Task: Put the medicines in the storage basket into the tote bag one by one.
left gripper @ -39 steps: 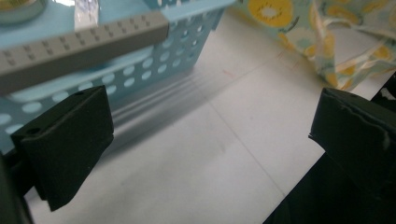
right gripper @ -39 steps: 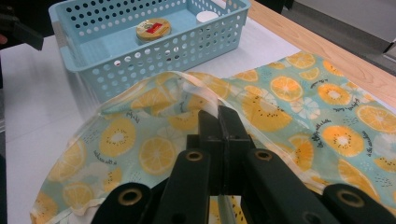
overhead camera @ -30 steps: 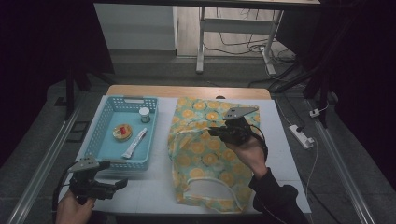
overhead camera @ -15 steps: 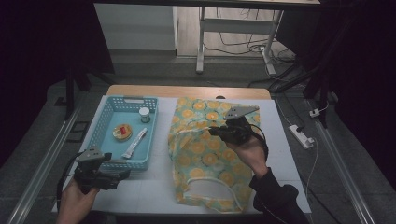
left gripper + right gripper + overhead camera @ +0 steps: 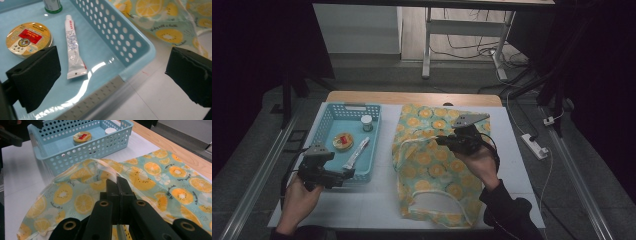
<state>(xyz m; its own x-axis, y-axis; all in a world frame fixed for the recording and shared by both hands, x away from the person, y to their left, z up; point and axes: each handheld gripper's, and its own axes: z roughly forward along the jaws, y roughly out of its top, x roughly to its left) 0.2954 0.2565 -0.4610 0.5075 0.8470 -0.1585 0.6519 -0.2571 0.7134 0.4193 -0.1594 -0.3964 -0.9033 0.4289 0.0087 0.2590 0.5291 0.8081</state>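
Holding the orange-print fabric tote bag mid-frame by its rim, right gripper clamped, my wide-open left gripper next must close on the white ointment tube in the perforated blue plastic basket, centre-left.

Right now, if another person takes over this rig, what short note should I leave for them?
Right gripper: shut on the fruit-print bag, pinching its edge and lifting it so the mouth opens.
Left gripper: open, empty, over the near corner of the blue basket.
In the basket: white tube, round tin, small bottle.
Done: bag held open.
Left: probably move the three items into the bag; none is in it yet.
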